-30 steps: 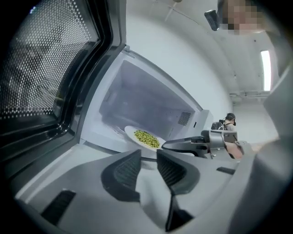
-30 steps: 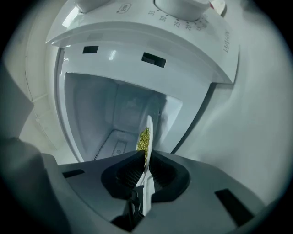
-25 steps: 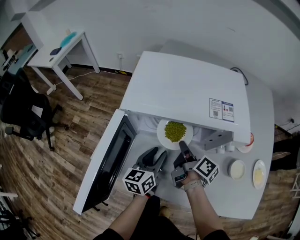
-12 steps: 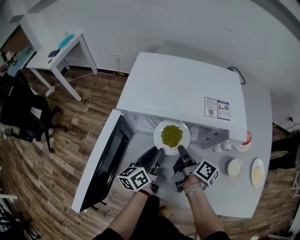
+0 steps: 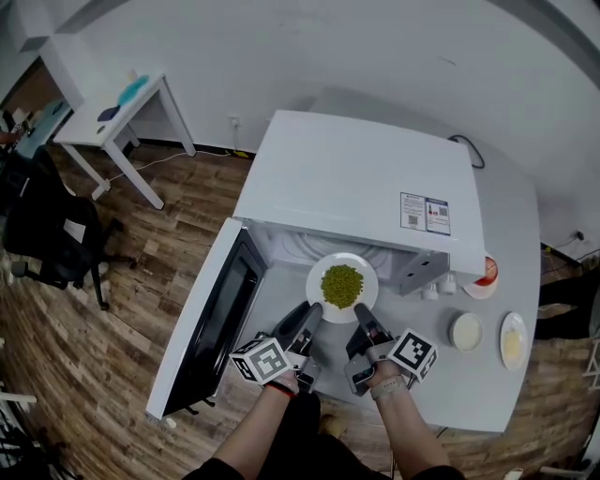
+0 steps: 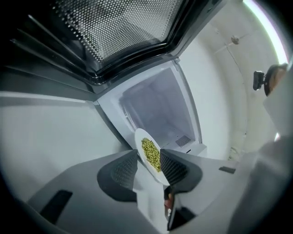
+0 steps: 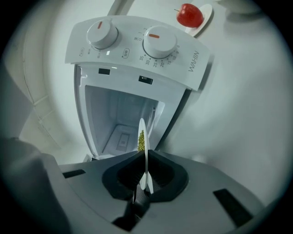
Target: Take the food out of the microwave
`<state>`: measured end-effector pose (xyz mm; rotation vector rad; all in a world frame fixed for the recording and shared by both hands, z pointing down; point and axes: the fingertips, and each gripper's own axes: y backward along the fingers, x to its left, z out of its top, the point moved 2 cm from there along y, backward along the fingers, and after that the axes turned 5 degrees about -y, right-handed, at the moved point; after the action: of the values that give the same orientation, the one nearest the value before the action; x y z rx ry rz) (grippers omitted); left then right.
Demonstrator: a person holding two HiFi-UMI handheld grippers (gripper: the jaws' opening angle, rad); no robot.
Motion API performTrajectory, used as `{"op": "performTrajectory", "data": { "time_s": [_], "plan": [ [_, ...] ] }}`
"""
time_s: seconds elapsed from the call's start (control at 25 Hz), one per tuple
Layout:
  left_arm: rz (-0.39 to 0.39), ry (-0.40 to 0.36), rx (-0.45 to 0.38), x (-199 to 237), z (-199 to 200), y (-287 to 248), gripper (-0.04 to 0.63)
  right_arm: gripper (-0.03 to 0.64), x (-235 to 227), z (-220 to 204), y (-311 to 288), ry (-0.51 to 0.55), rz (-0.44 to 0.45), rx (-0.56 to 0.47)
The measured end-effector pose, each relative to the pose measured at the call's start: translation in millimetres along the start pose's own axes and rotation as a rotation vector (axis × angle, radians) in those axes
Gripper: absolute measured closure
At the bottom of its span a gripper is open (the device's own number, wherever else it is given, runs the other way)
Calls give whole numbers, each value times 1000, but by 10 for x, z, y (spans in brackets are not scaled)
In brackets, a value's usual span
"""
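Clamping the plate (image 5: 318,281), right gripper (image 5: 361,317) holds peas (image 5: 342,284) at the open microwave (image 5: 361,183).

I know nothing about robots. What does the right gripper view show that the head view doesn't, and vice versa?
Only the right gripper view: the microwave's control panel with two dials, and the plate's rim edge-on, clamped by the right gripper. Only the head view: the microwave's open door, the stickers on its top, a white side table and a black chair on the wood floor. Both: the white plate of green peas, the open cavity, and a red fruit on a saucer.
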<state>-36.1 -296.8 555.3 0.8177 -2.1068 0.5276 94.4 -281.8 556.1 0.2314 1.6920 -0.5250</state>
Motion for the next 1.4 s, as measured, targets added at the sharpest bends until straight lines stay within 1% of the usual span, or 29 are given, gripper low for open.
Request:
{"op": "performTrajectory", "data": {
  "time_s": [0.24, 0.4, 0.56, 0.64, 0.72, 0.8, 0.92, 1.12, 1.4],
  "plan": [
    [-9, 41, 13, -32, -76, 110, 445, 578, -14, -132, 156, -44, 3, 10],
    [-51, 118, 19, -98, -189, 149, 445, 578, -2, -207, 263, -30, 10, 34],
    [-64, 141, 29, -182, -265, 219, 446, 578, 12, -280, 389, -20, 10, 48],
    [-61, 152, 27, -203, -305, 272, 470, 578, 15, -313, 460, -33, 12, 47],
    [-60, 164, 20, -230, -339, 330, 500, 578, 22, -331, 525, -22, 16, 51],
    [-57, 169, 14, -268, -369, 391, 514, 578, 27, -350, 590, 5, 19, 57],
    [-51, 156, 16, -329, -411, 479, 542, 578, 25, -403, 690, 13, 23, 58],
    [-47, 150, 31, -427, -490, 583, 546, 578, 4, -491, 854, -22, 29, 50],
    [-51, 150, 49, -593, -604, 731, 549, 580, 41, -574, 1101, -26, 41, 41]
  ]
}}
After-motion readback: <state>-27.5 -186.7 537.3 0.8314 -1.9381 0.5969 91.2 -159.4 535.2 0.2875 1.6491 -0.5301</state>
